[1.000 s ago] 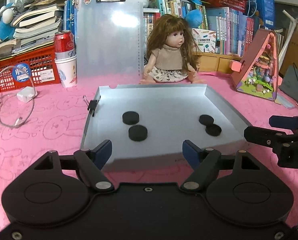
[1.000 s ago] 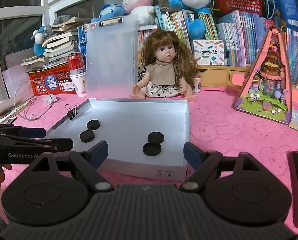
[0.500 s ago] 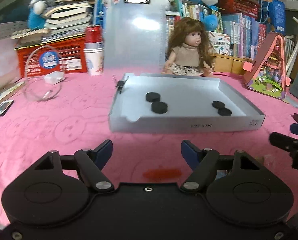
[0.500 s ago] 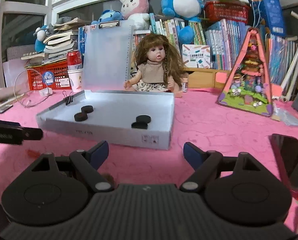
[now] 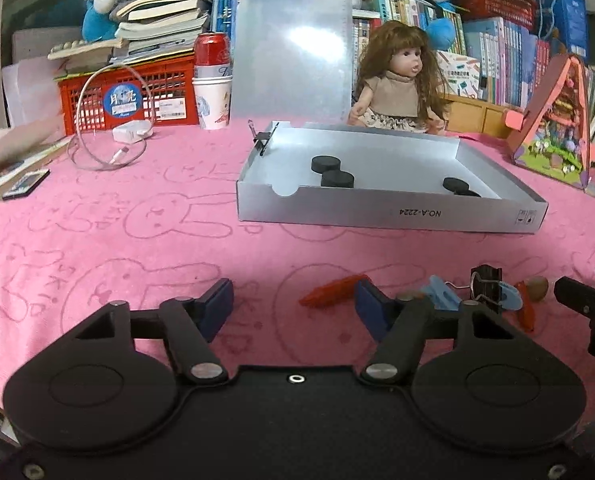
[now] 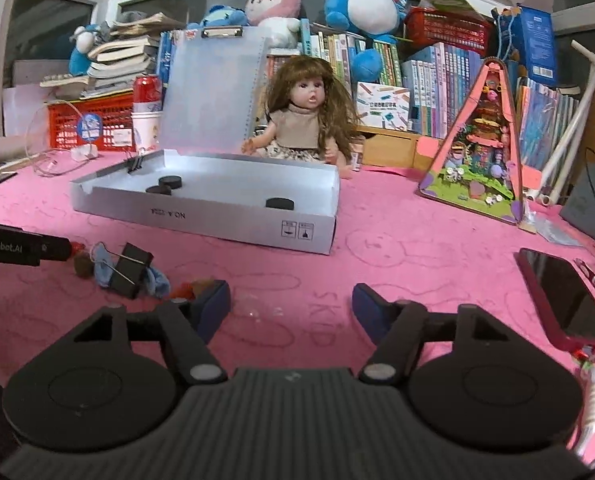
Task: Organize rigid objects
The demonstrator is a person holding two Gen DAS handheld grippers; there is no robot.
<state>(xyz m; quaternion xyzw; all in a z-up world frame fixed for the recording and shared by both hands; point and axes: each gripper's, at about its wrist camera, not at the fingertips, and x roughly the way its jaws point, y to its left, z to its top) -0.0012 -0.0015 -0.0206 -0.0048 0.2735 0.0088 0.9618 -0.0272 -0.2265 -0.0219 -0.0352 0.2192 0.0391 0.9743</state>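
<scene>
Lower centre of the left wrist view: my left gripper (image 5: 293,306) hangs low over the pink tablecloth (image 5: 137,240), its jaws closing with only bare cloth between the blue pads.
Left gripper's neighbours: a red-orange piece (image 5: 331,294) lies just beyond the right pad, near its tip; whether they touch, I cannot tell.
Clutter, lower right of the left view: a light-blue clip (image 5: 443,296), a black binder clip (image 5: 485,286) and a small brown piece (image 5: 537,288) lie close together on the cloth.
Right gripper: my right gripper (image 6: 291,304) sits bottom centre of its own view, jaws closing, nothing gripped; a small clear scrap (image 6: 257,308) lies on the cloth between the pads, untouched.
Same pile, left of the right view: the black binder clip (image 6: 129,268) rests against blue pieces, just beyond my left pad.
Silver box (image 5: 377,216): open, centre of the left view, past the pile.
Black discs (image 5: 329,164): four inside the box, one pair at its left, one pair at its right, each pair touching or overlapping.
Doll (image 6: 305,116): seated upright behind the box.
Phone (image 6: 561,296): dark screen up, at the right edge of the right view.
</scene>
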